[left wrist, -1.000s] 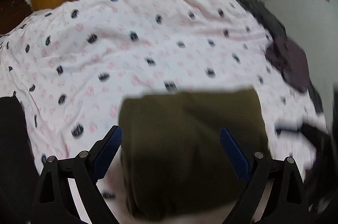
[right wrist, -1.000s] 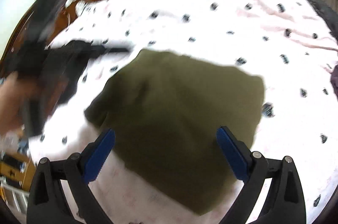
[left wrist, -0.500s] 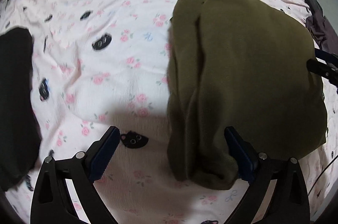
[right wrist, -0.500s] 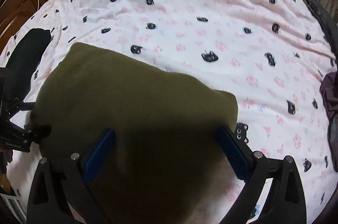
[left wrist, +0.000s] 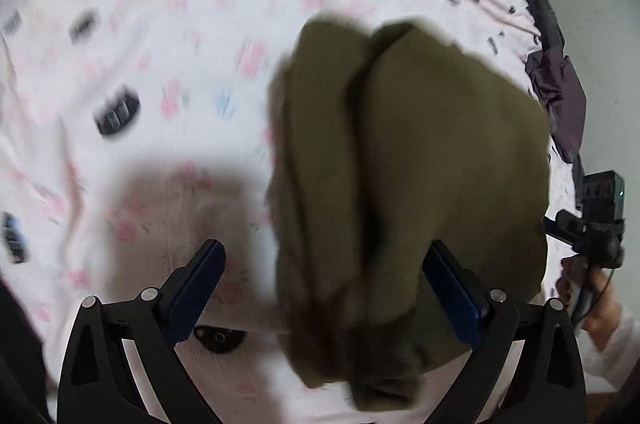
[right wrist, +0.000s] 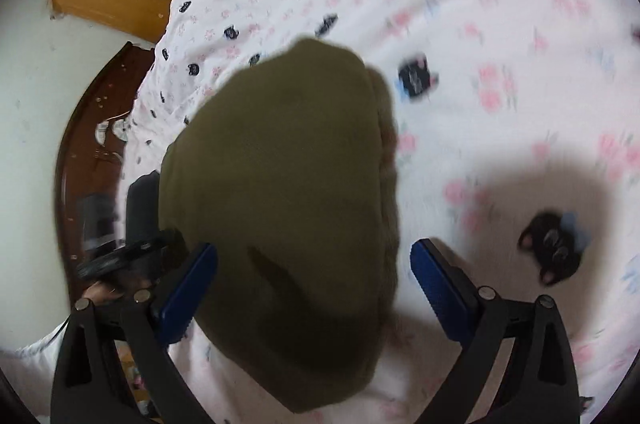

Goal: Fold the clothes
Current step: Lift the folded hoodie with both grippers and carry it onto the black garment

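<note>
The olive-green knitted garment [left wrist: 420, 175] is seen as a thick, layered bundle on the pink floral bedsheet with black cat prints [left wrist: 160, 43], so its folding is judged largely done; squaring or moving it may remain. The left gripper [left wrist: 324, 288] is held low over the bundle's near edge, its jaws spread wide and clamping nothing. The right gripper [right wrist: 314, 288] is likewise held wide open above the bundle, empty.
</note>
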### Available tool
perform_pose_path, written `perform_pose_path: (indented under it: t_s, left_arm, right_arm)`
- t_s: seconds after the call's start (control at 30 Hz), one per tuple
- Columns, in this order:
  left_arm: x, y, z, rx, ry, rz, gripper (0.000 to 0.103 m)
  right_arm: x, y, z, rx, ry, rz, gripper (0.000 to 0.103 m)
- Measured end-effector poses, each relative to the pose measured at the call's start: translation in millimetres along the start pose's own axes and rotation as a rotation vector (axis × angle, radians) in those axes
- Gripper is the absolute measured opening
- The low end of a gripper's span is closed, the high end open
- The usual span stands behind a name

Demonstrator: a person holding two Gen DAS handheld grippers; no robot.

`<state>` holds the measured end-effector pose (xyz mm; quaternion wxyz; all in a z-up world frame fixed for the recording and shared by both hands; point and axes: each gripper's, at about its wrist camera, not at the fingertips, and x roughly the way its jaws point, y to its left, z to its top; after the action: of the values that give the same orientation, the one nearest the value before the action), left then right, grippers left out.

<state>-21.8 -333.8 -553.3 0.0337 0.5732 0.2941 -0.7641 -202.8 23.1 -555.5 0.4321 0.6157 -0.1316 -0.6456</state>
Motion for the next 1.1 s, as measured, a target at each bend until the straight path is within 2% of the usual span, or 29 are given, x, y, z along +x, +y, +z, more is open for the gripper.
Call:
perform_pose_path:
  t_s: [0.17,0.3,0.4,0.6,0.63,0.8,0.9,0.97,1.1]
  left_arm:
    - [8.4,1.6,1.6,0.011,-0.008,-0.098,0.098]
    - [15.9,-15.1,0.1,0.035,0.005,-0.178,0.098]
    - [33.3,-36.4,-5.6,0.086,0.039,-0.169,0.102]
    - [36.2,-43.2,-7.0,0.077,0.016,-0.202,0.102]
    - [35.3,-44.7,-7.8,0.087,0.017,-0.198,0.100]
    - [30.3,-49.1,-9.8,0.097,0.009,-0.182,0.083]
    - [25.6,-50.9,-12.1,0.085,-0.006,-0.187,0.069]
    - [20.7,-52.8,-13.6,0.076,-0.016,-0.197,0.052]
    - [9.0,-59.6,-12.1,0.060,-0.032,-0.213,0.035]
  right_arm:
    - [25.7,6.3,-6.6,-0.083,0.069,-0.005,0.100]
    - [34.7,10.3,-12.6,-0.119,0.066,-0.009,0.101]
    - [40.8,14.4,-14.9,-0.127,0.074,0.006,0.101]
    - [62.2,37.2,-19.1,-0.167,0.132,0.048,0.098]
    - [62.6,36.9,-18.7,-0.158,0.128,0.049,0.097]
    - [56.3,24.5,-19.7,-0.104,0.103,0.047,0.065]
    - [52.8,19.7,-17.8,-0.075,0.101,0.067,0.054]
    - [50.3,20.4,-15.0,-0.078,0.100,0.075,0.049]
    - [42.0,25.9,-11.1,-0.080,0.086,0.108,0.041]
